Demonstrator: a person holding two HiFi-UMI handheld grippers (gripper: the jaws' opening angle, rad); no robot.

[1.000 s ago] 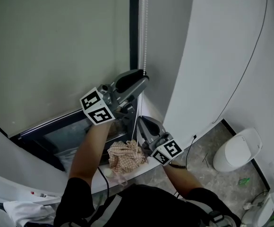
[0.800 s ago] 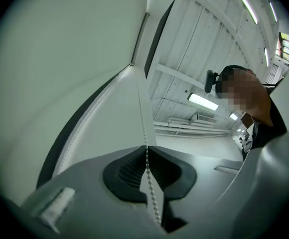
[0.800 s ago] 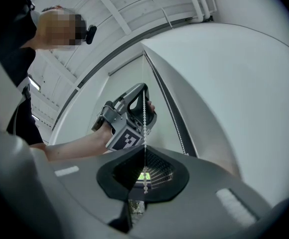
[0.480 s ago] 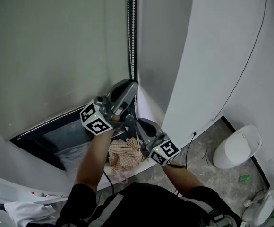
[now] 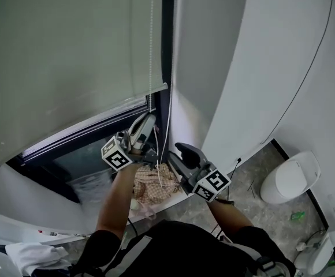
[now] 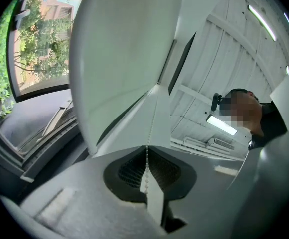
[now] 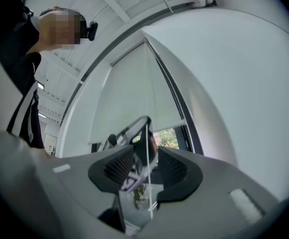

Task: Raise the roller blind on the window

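- The left gripper [image 6: 147,149] is clamped tight on the bead chain [image 6: 146,166], which runs straight up out of its closed jaws.
- The right gripper [image 7: 146,156] sits lower, just beside the left one. Its jaws have just been opening and now stand wide, with the chain hanging loose between them, not pinched.
- The roller blind [image 5: 69,56] covers most of the window. Its bottom bar [image 5: 98,120] leaves a strip of window glass [image 5: 84,154] showing underneath.

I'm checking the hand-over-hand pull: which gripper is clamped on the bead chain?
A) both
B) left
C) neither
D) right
B: the left gripper, jaws just closed, pinches the bead chain; the right gripper has just opened, jaws apart, with the chain running loose between them.
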